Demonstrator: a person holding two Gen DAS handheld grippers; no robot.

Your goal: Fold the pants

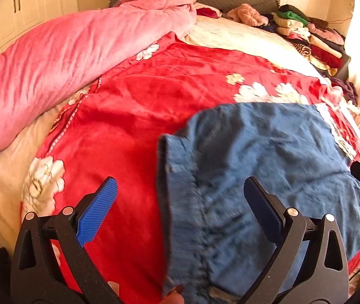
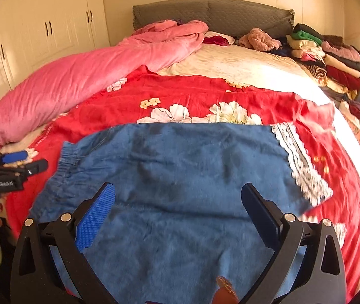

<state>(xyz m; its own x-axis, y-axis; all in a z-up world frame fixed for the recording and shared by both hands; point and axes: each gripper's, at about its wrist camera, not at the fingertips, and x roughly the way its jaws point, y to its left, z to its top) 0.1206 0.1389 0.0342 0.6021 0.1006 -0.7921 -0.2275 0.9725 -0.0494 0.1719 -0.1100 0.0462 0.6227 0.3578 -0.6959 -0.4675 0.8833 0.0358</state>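
Two grippers work over one bed. The left gripper [image 1: 180, 200] has its jaws spread wide and empty, straddling the elastic waistband edge of the pants [image 1: 268, 177]. The right gripper [image 2: 178, 202] also has its jaws wide open with nothing between them, hovering above the middle of the cloth. Each gripper shows at the edge of the other's view, off either end of the garment.

There is one pair of blue denim pants, lying flat on the red floral blanket [image 2: 192, 93] near the foot of the bed. The gathered waistband [image 2: 64, 159] points toward the left gripper; one white lace hem [image 2: 298, 159] lies on the opposite end. The far edge of the pants runs fairly straight across the blanket.

Bare red blanket lies open beside the waistband and beyond the far edge, giving room there. Farther back, cream bedding [image 2: 243, 60] is uncovered. One long pink quilt [image 1: 66, 58] is bunched along the left side, well apart from the pants. A stack of folded clothes [image 2: 329, 58] fills the far right corner, and a grey headboard [image 2: 212, 12] closes the bed. White wardrobes [image 2: 40, 33] stand beyond.
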